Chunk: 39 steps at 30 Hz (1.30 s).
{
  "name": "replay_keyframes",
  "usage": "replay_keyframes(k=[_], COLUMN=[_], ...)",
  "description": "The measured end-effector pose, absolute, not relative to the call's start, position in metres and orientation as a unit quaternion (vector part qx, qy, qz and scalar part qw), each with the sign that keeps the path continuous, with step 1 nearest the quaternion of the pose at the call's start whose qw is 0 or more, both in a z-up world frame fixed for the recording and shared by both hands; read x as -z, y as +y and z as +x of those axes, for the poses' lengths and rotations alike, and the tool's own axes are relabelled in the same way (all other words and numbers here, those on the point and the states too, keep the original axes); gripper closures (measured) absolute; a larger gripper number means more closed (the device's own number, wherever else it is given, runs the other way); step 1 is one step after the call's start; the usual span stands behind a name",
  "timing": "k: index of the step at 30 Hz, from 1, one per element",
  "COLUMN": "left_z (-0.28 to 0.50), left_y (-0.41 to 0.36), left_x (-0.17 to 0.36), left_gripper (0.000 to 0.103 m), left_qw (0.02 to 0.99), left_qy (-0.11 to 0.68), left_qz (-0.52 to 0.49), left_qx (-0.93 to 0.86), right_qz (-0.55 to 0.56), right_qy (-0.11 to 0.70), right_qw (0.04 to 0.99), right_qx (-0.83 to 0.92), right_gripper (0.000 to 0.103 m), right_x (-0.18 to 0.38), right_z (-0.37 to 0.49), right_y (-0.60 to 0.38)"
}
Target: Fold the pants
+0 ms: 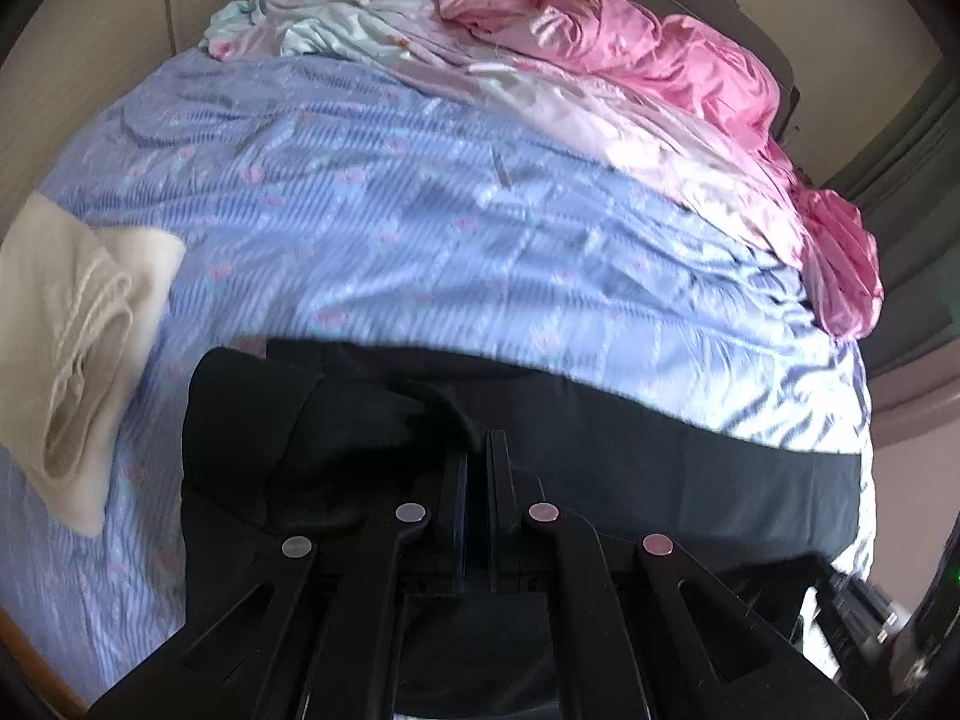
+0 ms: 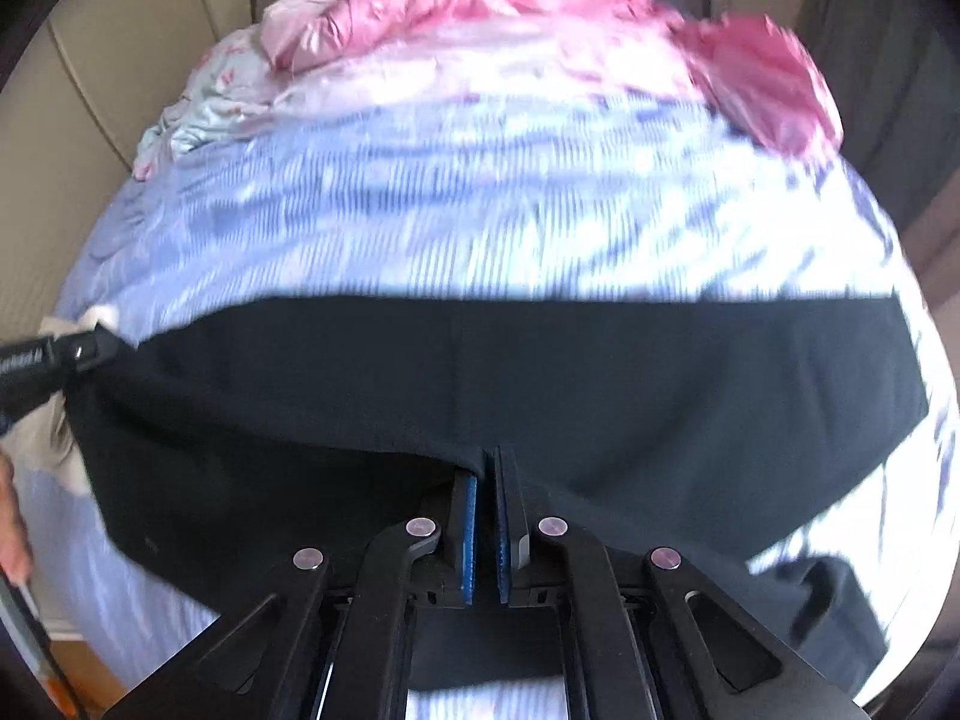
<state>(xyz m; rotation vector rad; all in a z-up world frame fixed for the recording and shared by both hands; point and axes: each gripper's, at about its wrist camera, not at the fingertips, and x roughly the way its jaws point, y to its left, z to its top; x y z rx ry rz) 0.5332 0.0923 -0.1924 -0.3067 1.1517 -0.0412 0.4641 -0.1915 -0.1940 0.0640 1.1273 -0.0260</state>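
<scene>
While both grippers point steeply down at the bed, the black pants (image 2: 480, 384) lie spread as a wide dark band across the blue patterned bedsheet (image 1: 372, 228). Left gripper (image 1: 480, 450): jaws clenched, a bunched fold of the pants pinched at the tips. Right gripper (image 2: 485, 462): blue-padded jaws drawn together, the near edge of the pants caught between the tips. Cream garment (image 1: 72, 324): crumpled on the sheet, just left of the pants. Pink satin bedding (image 1: 672, 66): heaped at the far side of the bed. Pale floral cloth (image 1: 336, 18): rumpled beside the pink heap.
</scene>
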Motion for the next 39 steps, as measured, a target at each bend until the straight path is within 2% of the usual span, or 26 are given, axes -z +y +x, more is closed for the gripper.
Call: replay_keyframes(k=[5,9,12,13,14,15,16,17,18,23,30,39], left_z=[0.578,0.604,0.613,0.614,0.614,0.614,0.611,0.607,0.601,0.552,0.458,0.346], left_y=[0.095,0.087,0.084,0.084,0.085,0.086,0.087,0.087,0.086,0.064,0.005,-0.081], left_x=[0.224,0.256,0.262,0.259,0.254,0.248,0.239,0.231,0.223,0.185,0.133,0.115], left_gripper=[0.096,0.095,0.088,0.084,0.067,0.055,0.037,0.036,0.036,0.037,0.037,0.037], left_qw=[0.811,0.789,0.787,0.790,0.794,0.799,0.807,0.813,0.818,0.830,0.836,0.804], left_qy=[0.565,0.601,0.608,0.605,0.600,0.594,0.584,0.575,0.569,0.554,0.527,0.532], left_qz=[-0.151,-0.122,-0.103,-0.102,-0.098,-0.092,-0.088,-0.087,-0.084,-0.046,0.029,0.017], left_qx=[0.007,0.016,0.011,0.008,0.000,-0.013,-0.024,-0.024,-0.013,0.044,0.152,0.266], right_qz=[-0.018,-0.022,-0.008,-0.002,0.004,0.009,0.013,0.017,0.018,0.017,0.038,0.052], right_qy=[0.526,0.563,0.582,0.585,0.588,0.588,0.581,0.571,0.565,0.527,0.499,0.516], right_qw=[0.850,0.826,0.813,0.811,0.809,0.808,0.813,0.820,0.825,0.850,0.866,0.853], right_qx=[0.006,0.009,0.018,0.018,0.017,0.022,0.028,0.031,0.031,0.007,0.004,0.058], right_gripper=[0.099,0.100,0.099,0.097,0.086,0.078,0.059,0.046,0.044,0.044,0.044,0.044], right_x=[0.209,0.247,0.269,0.271,0.271,0.270,0.264,0.256,0.247,0.199,0.139,0.119], right_z=[0.532,0.566,0.575,0.576,0.576,0.575,0.572,0.568,0.563,0.518,0.408,0.276], right_y=[-0.177,-0.178,-0.183,-0.184,-0.186,-0.188,-0.191,-0.194,-0.196,-0.202,-0.227,-0.289])
